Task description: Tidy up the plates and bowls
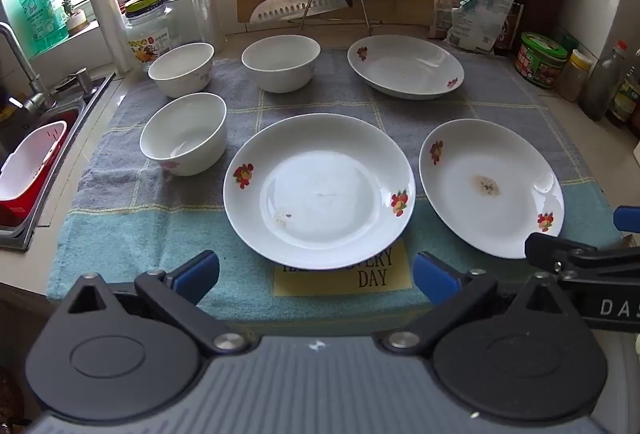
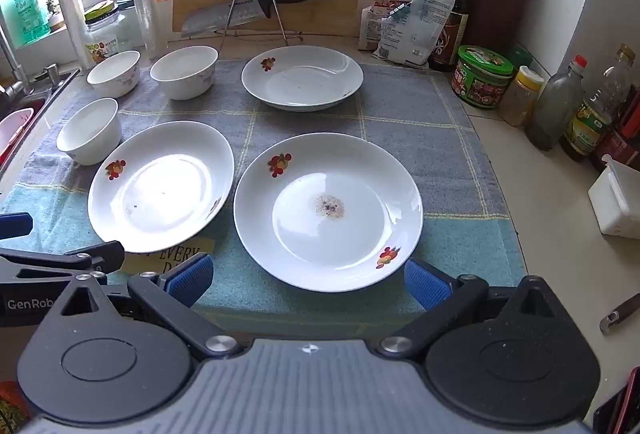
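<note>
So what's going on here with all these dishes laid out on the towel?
A person is holding a two-finger gripper in each hand, about to tidy up plates and bowls. Nothing has been picked up: the left gripper and the right gripper are both open, hovering at the near edge of the towel. Three flowered plates, one of them stained, and three white bowls sit separately on the towel, none stacked.

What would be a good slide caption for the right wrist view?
Open right gripper hovers before three plates and three bowls on a towel.
</note>
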### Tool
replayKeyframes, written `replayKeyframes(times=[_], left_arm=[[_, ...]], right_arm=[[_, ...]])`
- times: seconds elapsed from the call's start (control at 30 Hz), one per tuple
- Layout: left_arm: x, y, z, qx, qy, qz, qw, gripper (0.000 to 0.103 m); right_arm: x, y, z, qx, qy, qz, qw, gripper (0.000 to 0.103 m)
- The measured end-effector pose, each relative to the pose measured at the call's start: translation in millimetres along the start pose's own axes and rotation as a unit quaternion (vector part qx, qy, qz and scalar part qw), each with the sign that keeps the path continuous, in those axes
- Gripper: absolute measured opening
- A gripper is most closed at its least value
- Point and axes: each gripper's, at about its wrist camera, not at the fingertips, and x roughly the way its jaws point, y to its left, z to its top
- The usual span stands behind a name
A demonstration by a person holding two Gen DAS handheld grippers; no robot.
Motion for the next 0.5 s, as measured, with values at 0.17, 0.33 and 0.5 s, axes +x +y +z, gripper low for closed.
replayKeyframes(times=[0.17,0.33,0.5], left_arm=[[-0.1,0.8,0.4,0.0,-0.002,-0.001,1.0,0.102],[-1.9,4.9,-3.2,-0.001,-0.008,-0.001,1.0,0.102],[-2.7,2.5,-1.1,-0.004,-0.006,0.002,1.0,0.102]], right_arm=[[-0.4,0.4,0.1,-0.003,0.0,-0.005,1.0,0.103],[-2.6,8.6,2.7,-0.004,-0.001,-0.003,1.0,0.103],[-4.5,5.8,0.7,-0.004,-0.003,-0.002,1.0,0.103]])
